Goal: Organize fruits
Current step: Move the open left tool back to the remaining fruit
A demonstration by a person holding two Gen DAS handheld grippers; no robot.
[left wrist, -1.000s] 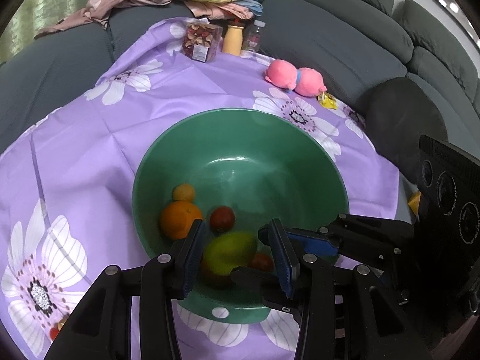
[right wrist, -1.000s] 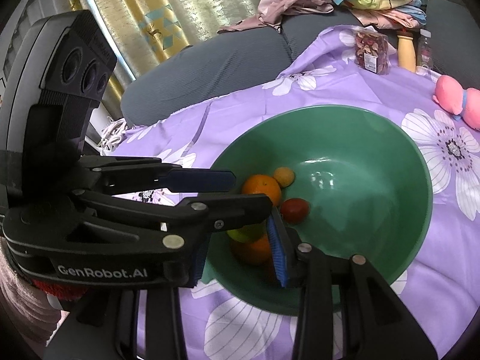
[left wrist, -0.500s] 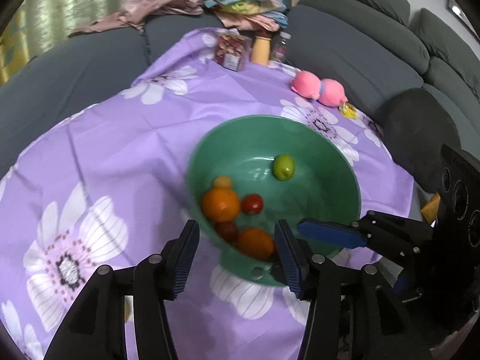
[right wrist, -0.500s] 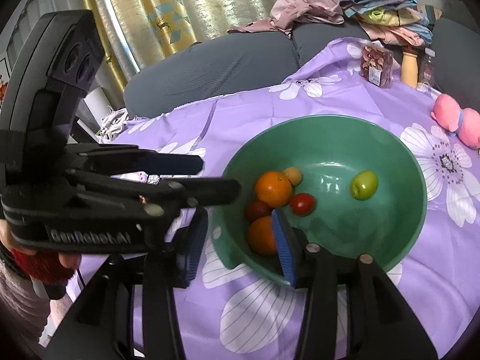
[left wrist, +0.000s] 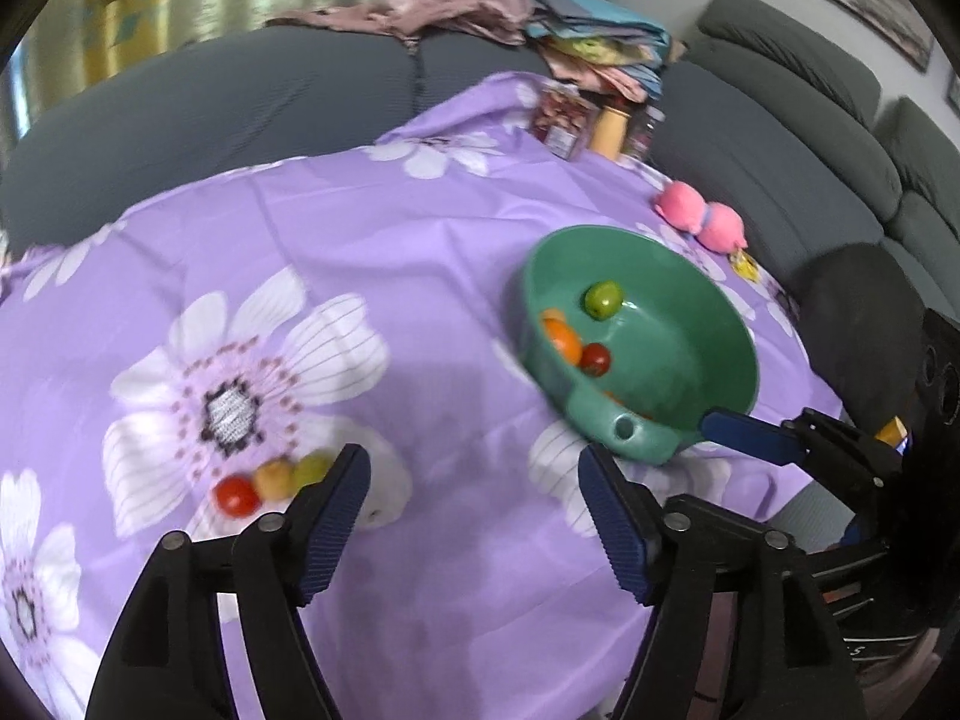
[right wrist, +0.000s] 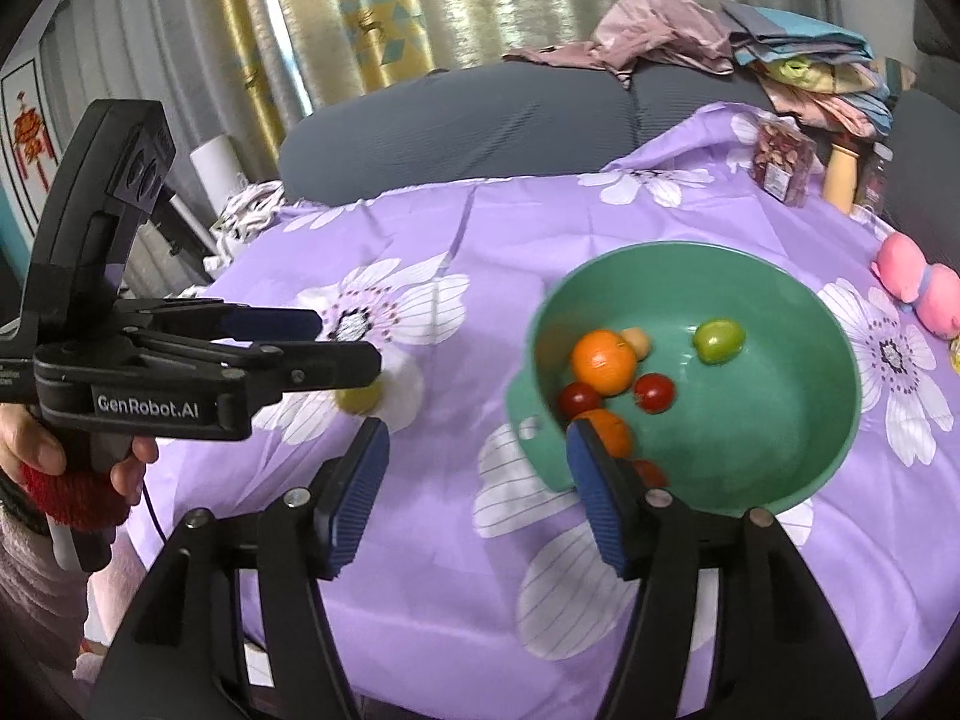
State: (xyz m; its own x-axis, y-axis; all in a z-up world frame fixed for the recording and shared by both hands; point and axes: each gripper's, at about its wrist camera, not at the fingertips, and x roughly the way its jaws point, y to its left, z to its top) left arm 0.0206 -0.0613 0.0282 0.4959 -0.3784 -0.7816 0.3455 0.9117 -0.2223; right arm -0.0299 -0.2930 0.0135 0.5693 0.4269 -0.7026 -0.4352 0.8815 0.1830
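A green bowl (right wrist: 798,480) (left wrist: 729,330) sits on the purple flowered cloth and holds several fruits: a green apple (right wrist: 718,340) (left wrist: 603,299), an orange (right wrist: 603,361), red fruits (right wrist: 654,392) and another orange. Three small fruits lie on the cloth at the left: a red one (left wrist: 236,495), a yellow one (left wrist: 274,478) and a green one (left wrist: 312,469). My left gripper (left wrist: 474,495) is open and empty, over the cloth just right of these three. My right gripper (right wrist: 474,468) is open and empty, left of the bowl's near rim.
A pink plush toy (left wrist: 701,216) (right wrist: 918,285) lies beyond the bowl. A box of dried fruit (left wrist: 561,120) and bottles (left wrist: 612,126) stand at the cloth's far edge. A grey sofa with piled clothes (right wrist: 660,36) surrounds the table.
The green apple was let go into the bowl. My left gripper swung left, away from the bowl toward the three loose fruits. My right gripper drew back and left of the bowl.
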